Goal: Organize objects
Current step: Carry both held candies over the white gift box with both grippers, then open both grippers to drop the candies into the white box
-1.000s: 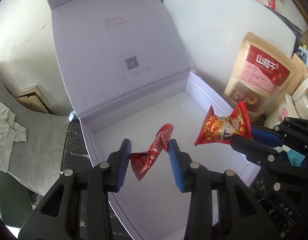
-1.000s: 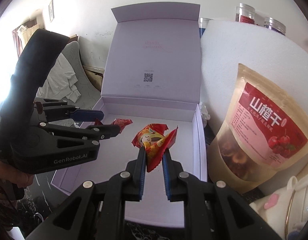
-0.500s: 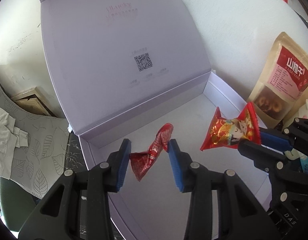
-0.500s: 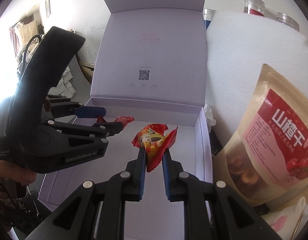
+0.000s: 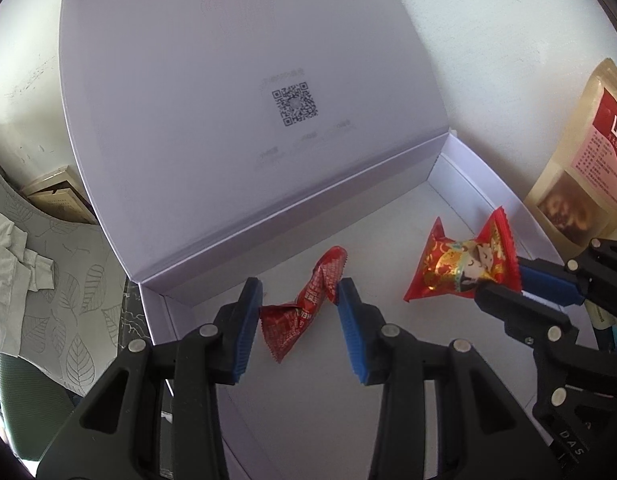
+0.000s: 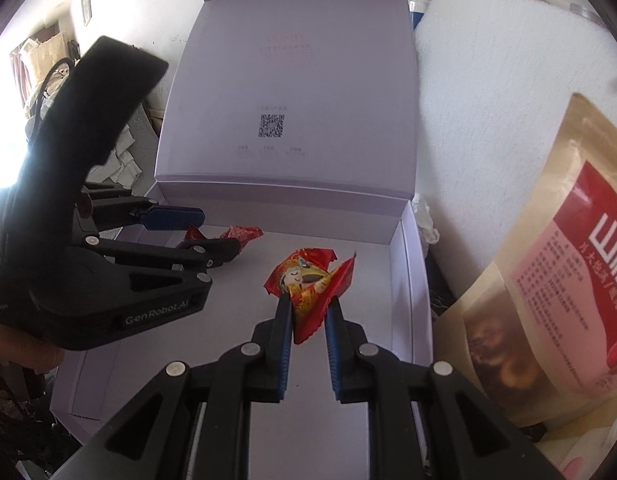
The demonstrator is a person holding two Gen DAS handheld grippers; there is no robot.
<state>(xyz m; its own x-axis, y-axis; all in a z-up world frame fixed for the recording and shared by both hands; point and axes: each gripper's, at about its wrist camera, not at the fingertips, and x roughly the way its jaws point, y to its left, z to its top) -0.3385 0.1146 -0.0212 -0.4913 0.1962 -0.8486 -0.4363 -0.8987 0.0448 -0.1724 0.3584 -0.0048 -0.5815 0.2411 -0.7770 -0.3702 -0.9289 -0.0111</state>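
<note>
While each gripper, left [image 5: 300,304] and right [image 6: 308,308], clamps a red candy over the open lilac box [image 6: 400,264], a snack pouch [image 6: 548,280] leans against white foam [image 6: 488,80].

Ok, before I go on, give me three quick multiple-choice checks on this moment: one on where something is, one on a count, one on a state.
1. Where is the brown snack pouch?
A. Inside the box
B. Outside the box, to its right
C. In the left gripper

2. How many red wrapped candies are held?
A. One
B. Two
C. Three

3. What state is the box lid in?
A. Closed
B. Open, standing up at the back
C. Removed and lying flat

Answers:
B, it stands past the right wall of the white box.
B, the left gripper holds the twisted red candy and the right gripper holds the cartoon-figure candy.
B, its inner face with the QR code faces the cameras.
</note>
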